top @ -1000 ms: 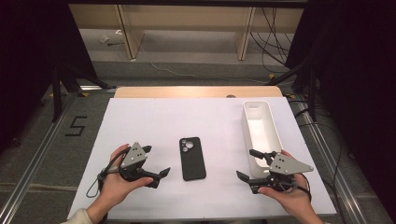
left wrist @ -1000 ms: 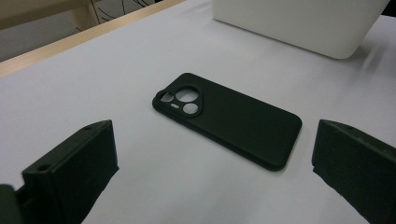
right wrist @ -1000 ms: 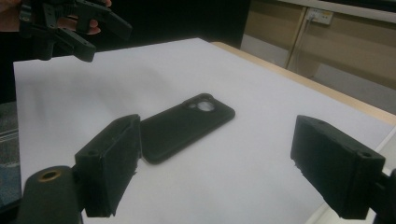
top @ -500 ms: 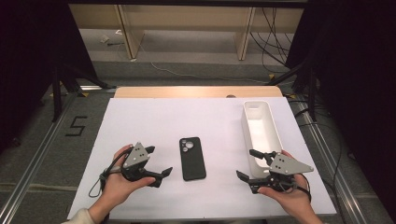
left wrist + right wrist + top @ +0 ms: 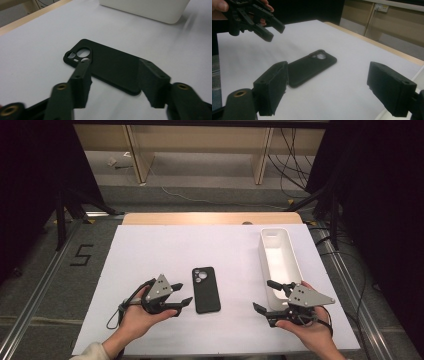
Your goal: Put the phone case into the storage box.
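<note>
White sheeting covers the bench [image 5: 165, 250], which fills the middle of the high view, with a strip of bare wood along its far edge and dark floor and frame rails around it. A black phone case [image 5: 205, 289] lies flat at the lower centre of that view, back up, its camera cut-outs at the far end. A long white tray [image 5: 278, 257] stands at the right of the frame, lengthwise away from the person.

The left gripper [image 5: 181, 303], held in the left hand [image 5: 134, 320] at the lower left, sits just beside the case's left edge and points toward it. Its jaws have just been closing and now stand at a middling gap with nothing pressed between them; in the left gripper view [image 5: 113, 83] the case lies on the bench beyond the tips, apart from them.

The right gripper [image 5: 267, 296], held in the right hand [image 5: 312, 332] at the lower right, lies against the tray's near end, well apart from the case. Its jaws stand open and hold nothing; the right gripper view [image 5: 327, 87] shows the case between and beyond them.
</note>
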Motion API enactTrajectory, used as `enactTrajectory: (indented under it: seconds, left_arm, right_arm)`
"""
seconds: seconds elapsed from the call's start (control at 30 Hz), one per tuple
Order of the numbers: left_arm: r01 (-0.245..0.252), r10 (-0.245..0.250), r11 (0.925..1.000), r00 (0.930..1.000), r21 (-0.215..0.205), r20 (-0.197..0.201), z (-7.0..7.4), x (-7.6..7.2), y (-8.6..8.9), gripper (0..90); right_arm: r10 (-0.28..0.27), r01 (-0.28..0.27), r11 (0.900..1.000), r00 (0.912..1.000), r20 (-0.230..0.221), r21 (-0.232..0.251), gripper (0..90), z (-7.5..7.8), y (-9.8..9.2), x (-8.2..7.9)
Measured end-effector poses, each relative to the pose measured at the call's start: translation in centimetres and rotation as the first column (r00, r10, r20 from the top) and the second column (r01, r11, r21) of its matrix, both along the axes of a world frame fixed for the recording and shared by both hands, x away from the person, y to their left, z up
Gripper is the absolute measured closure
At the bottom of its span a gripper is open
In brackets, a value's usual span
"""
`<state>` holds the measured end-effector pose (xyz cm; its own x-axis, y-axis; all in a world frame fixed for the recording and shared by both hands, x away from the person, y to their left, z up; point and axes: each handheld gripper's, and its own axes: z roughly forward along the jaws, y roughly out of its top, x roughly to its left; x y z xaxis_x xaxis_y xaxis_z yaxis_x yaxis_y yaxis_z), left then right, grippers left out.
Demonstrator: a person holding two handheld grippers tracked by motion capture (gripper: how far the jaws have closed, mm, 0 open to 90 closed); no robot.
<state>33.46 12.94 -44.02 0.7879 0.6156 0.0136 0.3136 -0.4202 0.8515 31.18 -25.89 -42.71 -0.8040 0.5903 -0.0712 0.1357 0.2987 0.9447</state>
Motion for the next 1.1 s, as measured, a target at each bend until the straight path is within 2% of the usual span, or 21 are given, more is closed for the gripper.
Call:
enactTrajectory:
  seconds: [0.17,0.3,0.7,1.1]
  left_arm:
    - [0.005,-0.004,0.9998,0.9993,0.017,-0.036,-0.1,0.6,-0.7,76.3]
    - [0.013,-0.011,0.9995,0.9978,0.028,-0.066,-0.3,0.9,-1.4,88.7]
    - [0.068,-0.061,0.9956,0.992,0.063,-0.11,-0.6,1.7,-4.9,89.9]
    - [0.066,-0.05,0.9926,0.988,0.102,-0.146,-1.3,2.6,-7.9,89.9]
  right_arm:
    - [-0.006,0.006,1.0,1.0,-0.004,0.003,18.8,0.0,0.0,0.0]
    - [-0.008,0.008,1.0,1.0,-0.006,0.005,18.9,0.0,-0.1,0.0]
    - [-0.013,0.013,1.0,0.9999,-0.005,0.007,19.5,0.0,-0.1,0.0]
    - [-0.01,0.01,1.0,0.9999,-0.011,0.008,20.1,0.0,-0.1,0.0]
